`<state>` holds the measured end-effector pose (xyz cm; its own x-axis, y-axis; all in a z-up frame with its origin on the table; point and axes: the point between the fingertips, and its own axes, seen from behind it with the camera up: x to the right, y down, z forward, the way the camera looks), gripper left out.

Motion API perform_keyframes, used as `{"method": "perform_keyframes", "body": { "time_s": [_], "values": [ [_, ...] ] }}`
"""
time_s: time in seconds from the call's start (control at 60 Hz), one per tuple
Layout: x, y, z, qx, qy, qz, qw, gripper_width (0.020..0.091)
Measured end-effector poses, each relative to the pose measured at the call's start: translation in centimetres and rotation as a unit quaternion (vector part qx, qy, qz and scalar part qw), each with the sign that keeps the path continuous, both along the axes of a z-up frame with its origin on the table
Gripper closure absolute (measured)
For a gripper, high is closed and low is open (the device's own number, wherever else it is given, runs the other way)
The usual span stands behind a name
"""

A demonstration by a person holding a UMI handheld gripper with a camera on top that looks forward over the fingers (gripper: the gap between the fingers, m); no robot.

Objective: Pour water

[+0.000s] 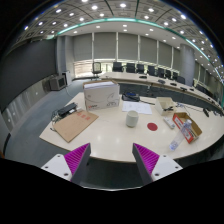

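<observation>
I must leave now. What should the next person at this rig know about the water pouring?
Gripper: open, holding nothing, well short of the table.
Things: a pale cup stands near the table's middle, beyond the fingers; a red disc lies beside it. A white box and a cardboard sheet are further off.
Done: nothing visible yet.
Left: approach, grasp the vessel, pour. I cannot tell which vessel holds water.
</observation>
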<state>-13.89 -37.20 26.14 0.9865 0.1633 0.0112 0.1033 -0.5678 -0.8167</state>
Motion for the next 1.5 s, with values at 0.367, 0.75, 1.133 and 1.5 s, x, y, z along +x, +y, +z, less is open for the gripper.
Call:
{"method": "perform_keyframes", "body": {
  "time_s": [0.367,0.75,1.133,1.5],
  "values": [
    [13.6,2.3,-3.8,0.003,-0.011,-0.048,0.999,0.0244],
    [35.1,7.2,-11.1,0.036,-0.029,-0.087,0.995,0.0246],
    [39.3,19.5,-16.5,0.079,0.022,-0.060,0.995,0.0249],
    [40.2,23.4,-18.6,0.098,0.019,-0.072,0.992,0.0673]
  ]
}}
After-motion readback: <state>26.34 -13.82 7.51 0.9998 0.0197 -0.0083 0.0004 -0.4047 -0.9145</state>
